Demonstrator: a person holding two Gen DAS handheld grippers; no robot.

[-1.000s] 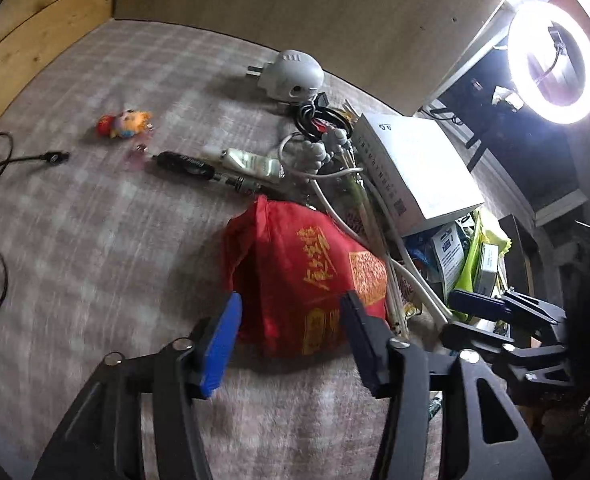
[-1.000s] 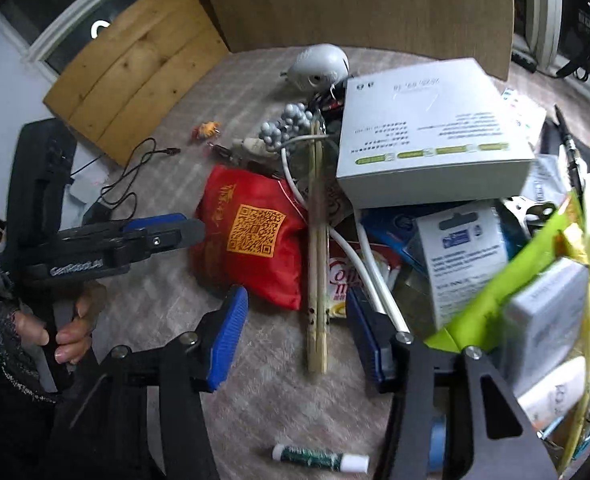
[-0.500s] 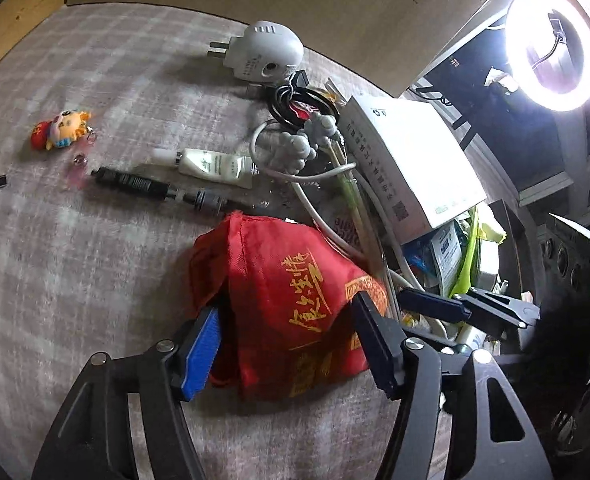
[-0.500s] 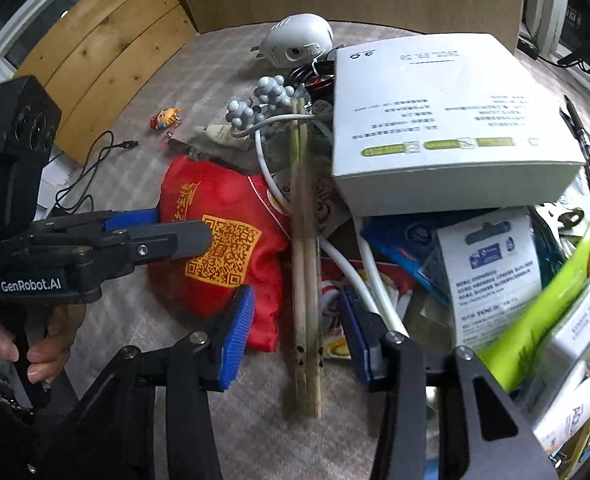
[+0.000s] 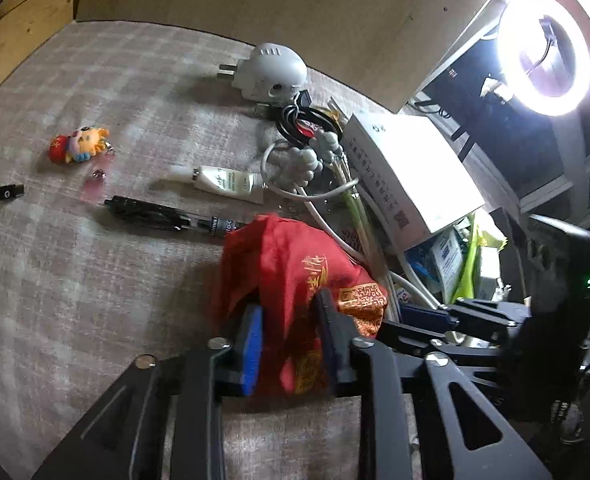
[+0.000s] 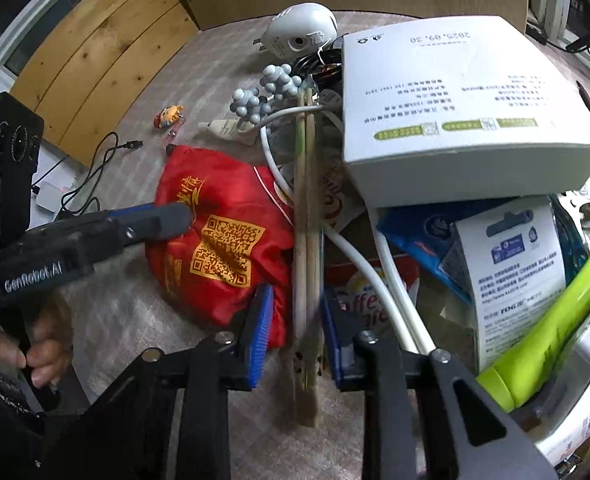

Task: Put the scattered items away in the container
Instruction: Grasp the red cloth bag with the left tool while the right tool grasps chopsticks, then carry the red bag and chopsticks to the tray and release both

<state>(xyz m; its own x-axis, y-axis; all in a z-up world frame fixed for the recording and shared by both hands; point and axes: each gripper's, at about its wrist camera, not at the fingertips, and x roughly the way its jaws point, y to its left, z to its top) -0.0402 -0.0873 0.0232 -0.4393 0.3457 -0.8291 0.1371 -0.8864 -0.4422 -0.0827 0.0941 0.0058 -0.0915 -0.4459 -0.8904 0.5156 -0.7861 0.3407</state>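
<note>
A red cloth pouch [image 5: 291,264] with gold print lies on the checked tablecloth; it also shows in the right wrist view [image 6: 223,240]. My left gripper [image 5: 289,344] is shut on the pouch's near edge, pinching the fabric. My right gripper [image 6: 295,332] has its jaws narrowed around a pair of wooden chopsticks [image 6: 307,220]; I cannot tell whether the pads touch them. The left gripper's fingers [image 6: 151,220] show over the pouch in the right wrist view.
A white box [image 6: 455,104], white cables [image 6: 375,276], a green tube [image 6: 543,328] and packets are heaped at the right. A white plug adapter [image 5: 271,72], cream tube [image 5: 227,180], black pen [image 5: 159,214], small doll [image 5: 77,146] and grey bead toy [image 5: 311,156] lie scattered.
My left gripper moved in and closed on the red pouch. My right gripper advanced along the chopsticks and its jaws narrowed around them.
</note>
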